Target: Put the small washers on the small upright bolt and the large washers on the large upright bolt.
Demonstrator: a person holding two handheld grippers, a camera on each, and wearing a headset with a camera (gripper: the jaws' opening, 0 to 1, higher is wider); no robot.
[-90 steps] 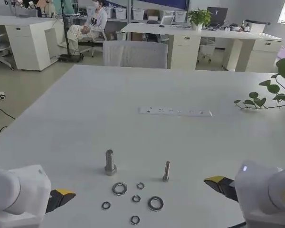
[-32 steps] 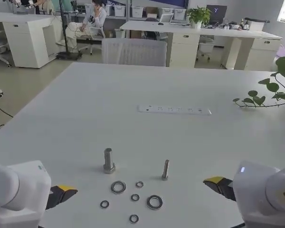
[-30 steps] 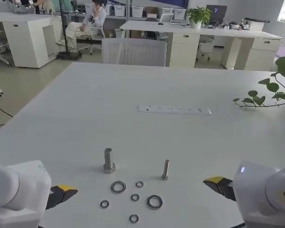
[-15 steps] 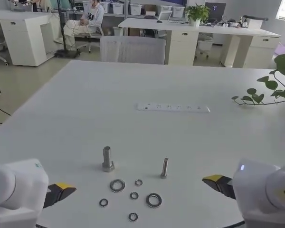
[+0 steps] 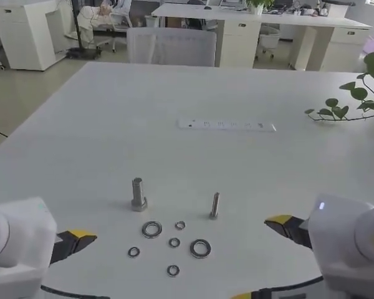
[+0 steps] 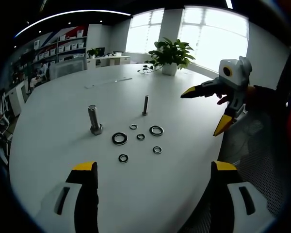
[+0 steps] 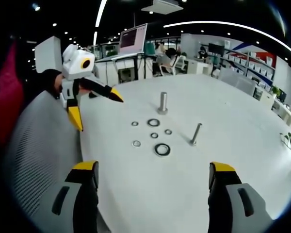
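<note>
Large bolt point(image 5: 138, 195) stands upright, head down, on the table point(image 5: 112, 124), fwd of both tongs, on the left tongs' side of the group. Small bolt point(image 5: 215, 205) is upright too, level w/ it but well apart, on the right tongs' side. Both shanks are bare. All 6 washers lie flat on the table, on the tongs' side of the bolts and roughly btwn the two tongs. Large washer point(image 5: 152, 229) is just in front of the large bolt's head, not touching. Second large washer point(image 5: 200, 248) is nr the small bolt, a bit closer to the tongs. 4 small washers point(image 5: 174, 242) are scattered among and around these, none touching another.

Left tongs point(image 6: 153, 166): jaws wide apart, nothing btwn them, at the near edge of the table w/ the washers straight ahead. Right tongs point(image 7: 153, 167): same, spread wide, empty, washers and bolts ahead. In each gripper view the other tongs hang opposite across the group, yellow tips parted, gripping nothing. In the head view there's one at each bottom corner, tips aimed inward, well clear of the washers.

Past the bolts, far from both tongs, a power strip point(image 5: 226, 125) lies flat mid-table. Plant point(image 5: 355, 93) sprigs reach in on the right tongs' side. A chair point(image 5: 171, 47) is at the far edge.
</note>
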